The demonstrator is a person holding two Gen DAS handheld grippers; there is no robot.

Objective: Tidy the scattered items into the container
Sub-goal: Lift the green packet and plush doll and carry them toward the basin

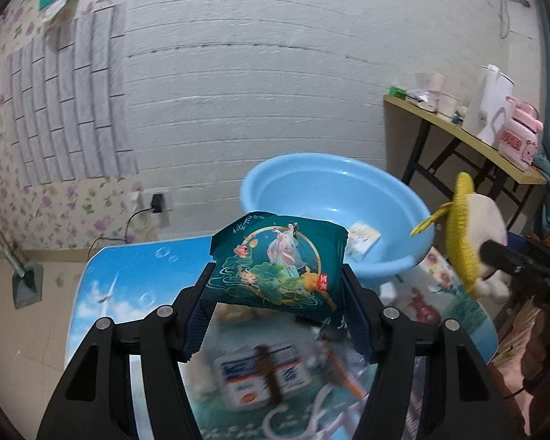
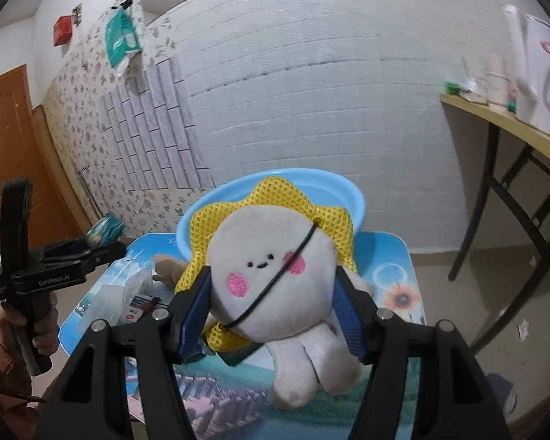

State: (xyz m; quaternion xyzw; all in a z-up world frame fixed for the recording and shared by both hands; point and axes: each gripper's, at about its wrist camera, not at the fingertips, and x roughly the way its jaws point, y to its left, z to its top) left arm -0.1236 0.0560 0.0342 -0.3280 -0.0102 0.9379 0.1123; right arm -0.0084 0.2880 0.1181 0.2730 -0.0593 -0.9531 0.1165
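Observation:
My left gripper is shut on a dark green snack packet and holds it above the table, short of the light blue basin. A small white packet lies inside the basin. My right gripper is shut on a white plush toy with a yellow mesh frill, held above the table in front of the basin. The plush also shows in the left wrist view, right of the basin. The left gripper with its packet shows at the left of the right wrist view.
On the picture-printed table lie a white and blue packet, a brown stick and other small items. A yellow side table with cups and a pink bottle stands at the right. A brick-pattern wall is behind.

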